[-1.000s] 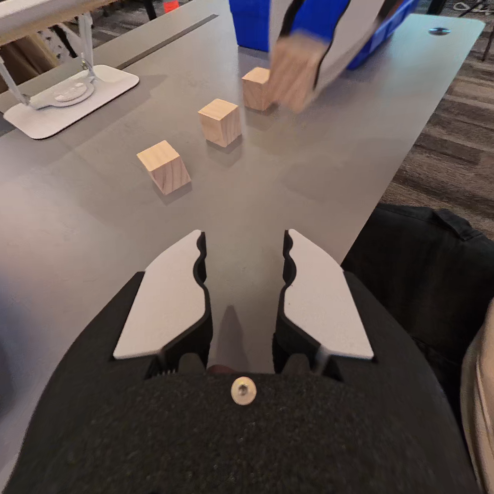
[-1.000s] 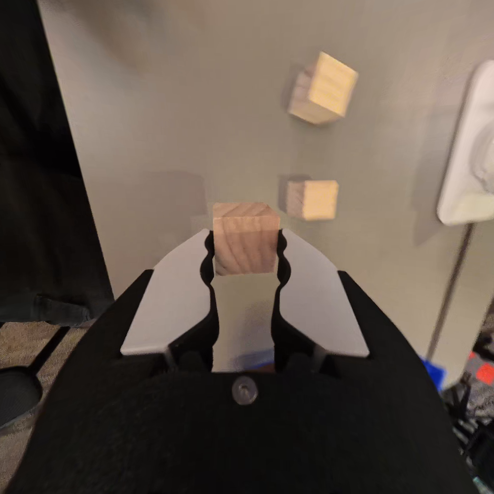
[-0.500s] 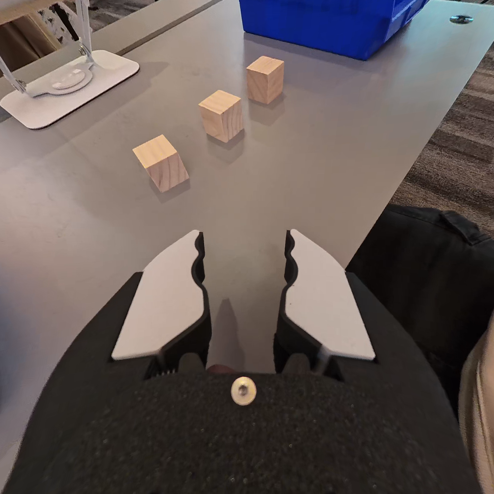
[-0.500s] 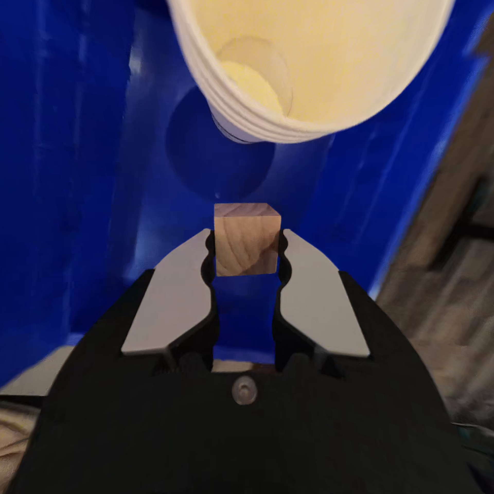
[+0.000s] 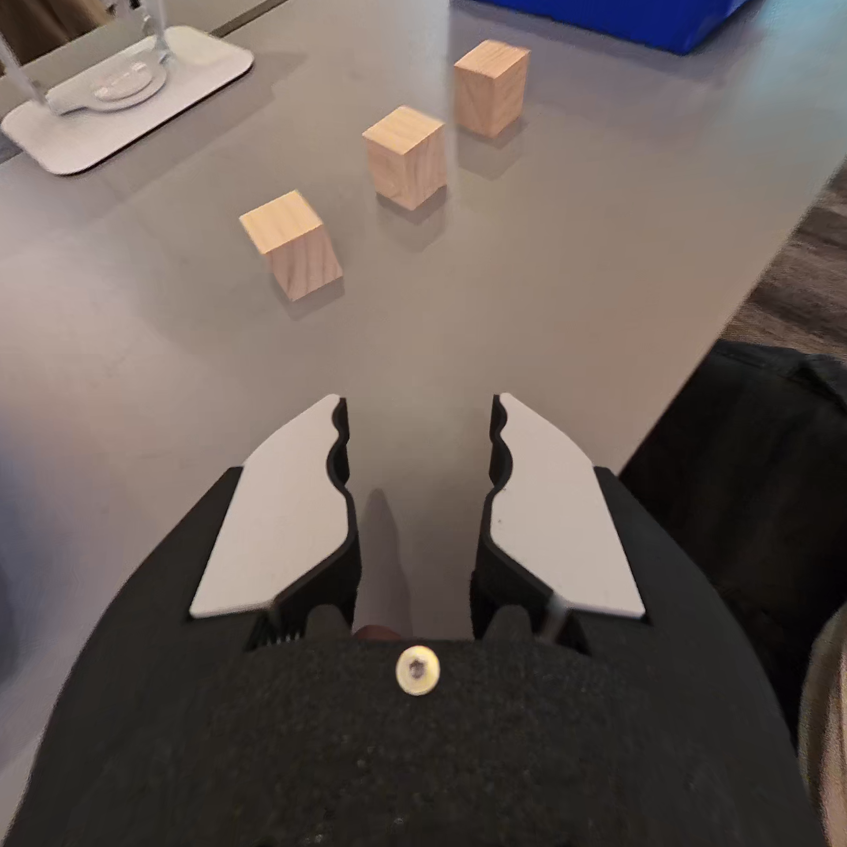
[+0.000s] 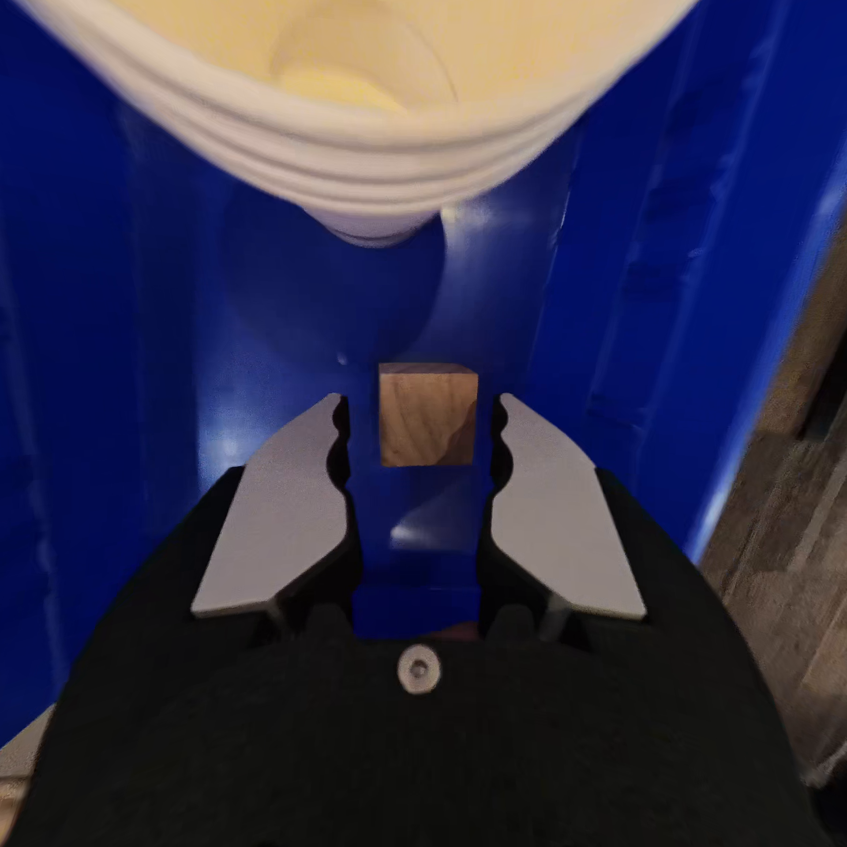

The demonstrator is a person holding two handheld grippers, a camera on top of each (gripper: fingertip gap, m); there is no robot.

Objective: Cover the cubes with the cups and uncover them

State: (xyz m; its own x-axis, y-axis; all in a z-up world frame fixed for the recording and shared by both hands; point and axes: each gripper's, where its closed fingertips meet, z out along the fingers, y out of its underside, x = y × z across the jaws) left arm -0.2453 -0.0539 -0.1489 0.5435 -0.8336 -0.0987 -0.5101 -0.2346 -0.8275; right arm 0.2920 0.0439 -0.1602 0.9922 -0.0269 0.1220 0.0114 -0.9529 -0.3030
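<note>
In the left wrist view three wooden cubes stand in a row on the grey table (image 5: 573, 284): a near one (image 5: 293, 245), a middle one (image 5: 405, 158) and a far one (image 5: 491, 87). My left gripper (image 5: 419, 408) is open and empty, low over the table short of the near cube. In the right wrist view my right gripper (image 6: 419, 405) is open inside the blue bin (image 6: 137, 321). A fourth wooden cube (image 6: 428, 413) sits between its fingertips with a gap on each side. A stack of white paper cups (image 6: 357, 101) lies just beyond, mouth toward me.
A white stand base (image 5: 123, 98) sits at the table's far left. The blue bin's edge (image 5: 641, 23) is at the far end of the table. The table's right edge runs along dark carpet (image 5: 806, 270). A person's dark clothing (image 5: 742, 481) is beside my left gripper.
My right gripper carried the fourth cube from above the table into the blue bin and opened off it. My left gripper moved a little forward toward the cubes.
</note>
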